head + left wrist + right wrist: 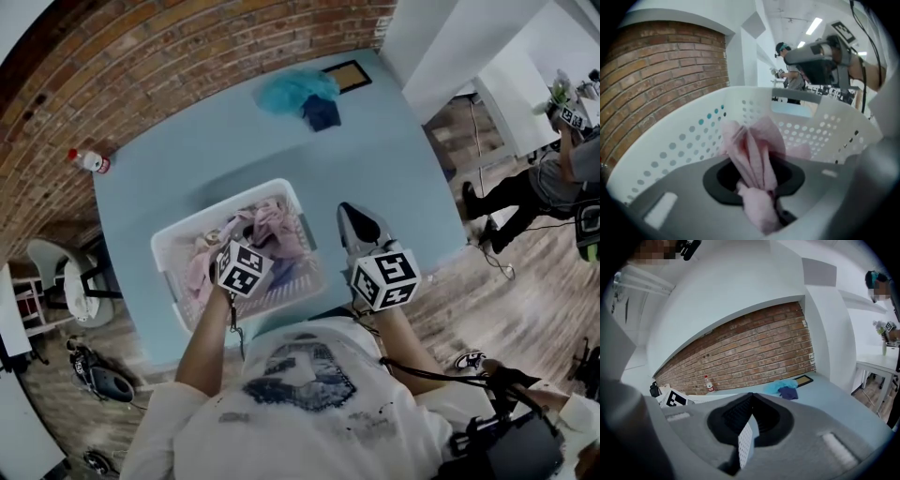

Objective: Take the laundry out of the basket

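The white perforated laundry basket (164, 246) stands on the light blue table (403, 178) right in front of me. It holds several garments, mostly pink (274, 225). My left gripper (761, 197) is down inside the basket, and its jaws are pressed together on a bunched fold of pink cloth (752, 154) that stands up between them. The basket's wall (693, 136) surrounds it. In the head view only its marker cube (244, 268) shows above the clothes. My right gripper (359, 223) hovers over the table just right of the basket, shut and empty (747, 427).
A teal cloth (292, 89) and a dark blue one (322, 112) lie at the table's far end beside a black-framed board (349, 75). A small bottle (89, 161) stands at the far left corner by the brick wall. A person (553, 178) stands at the right.
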### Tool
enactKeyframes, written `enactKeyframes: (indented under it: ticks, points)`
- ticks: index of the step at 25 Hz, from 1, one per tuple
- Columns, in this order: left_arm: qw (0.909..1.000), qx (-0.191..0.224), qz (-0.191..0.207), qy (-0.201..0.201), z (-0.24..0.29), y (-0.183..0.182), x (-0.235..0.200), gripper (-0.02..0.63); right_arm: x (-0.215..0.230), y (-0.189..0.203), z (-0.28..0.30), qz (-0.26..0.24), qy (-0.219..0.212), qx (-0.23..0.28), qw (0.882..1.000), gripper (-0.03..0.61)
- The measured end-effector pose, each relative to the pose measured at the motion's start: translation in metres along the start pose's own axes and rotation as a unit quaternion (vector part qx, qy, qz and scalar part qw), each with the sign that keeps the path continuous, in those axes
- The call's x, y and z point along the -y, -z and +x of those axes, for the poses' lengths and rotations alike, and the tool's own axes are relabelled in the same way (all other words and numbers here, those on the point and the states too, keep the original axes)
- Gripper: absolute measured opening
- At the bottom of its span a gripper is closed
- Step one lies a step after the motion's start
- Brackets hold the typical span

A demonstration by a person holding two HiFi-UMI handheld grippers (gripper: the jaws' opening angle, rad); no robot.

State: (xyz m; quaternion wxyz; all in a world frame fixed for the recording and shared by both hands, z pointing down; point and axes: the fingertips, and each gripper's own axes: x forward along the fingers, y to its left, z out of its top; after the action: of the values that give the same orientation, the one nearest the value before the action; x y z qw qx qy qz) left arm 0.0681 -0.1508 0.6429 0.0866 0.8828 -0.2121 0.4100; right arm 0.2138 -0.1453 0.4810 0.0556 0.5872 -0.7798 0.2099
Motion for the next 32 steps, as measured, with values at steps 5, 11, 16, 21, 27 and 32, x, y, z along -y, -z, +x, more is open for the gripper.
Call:
enactKeyframes:
  ticks: [5,11,16,21,27,32]
  points:
    - [0.9980,0.036,-0.014,-0.049,-0.021,-0.008,-0.008,0.121,-0.004,-0.004,0.003,-0.009,-0.024,-0.003,1.000,-0.002]
    - [0.9897,0.086,-0.042,-0.106,-0.055,-0.023,-0.018,0.118,-0.012,-0.008,0.007,-0.024,-0.059,-0.005,0.998,-0.002]
    - [0.9802,0.121,-0.054,-0.146,-0.088,-0.041,-0.025,0.117,-0.025,-0.017,0.010,-0.041,-0.090,0.003,0.995,-0.002]
    - [0.9637,0.159,-0.081,-0.198,-0.126,-0.050,-0.034,0.115,-0.043,-0.028,0.012,-0.054,-0.120,0.011,0.991,-0.002]
    - [0.9369,0.215,-0.107,-0.254,-0.176,-0.063,-0.047,0.115,-0.069,-0.041,0.012,-0.073,-0.162,0.027,0.984,-0.002]
    - [0.9165,0.254,-0.126,-0.282,-0.212,-0.072,-0.053,0.114,-0.094,-0.056,0.013,-0.084,-0.194,0.041,0.976,-0.002]
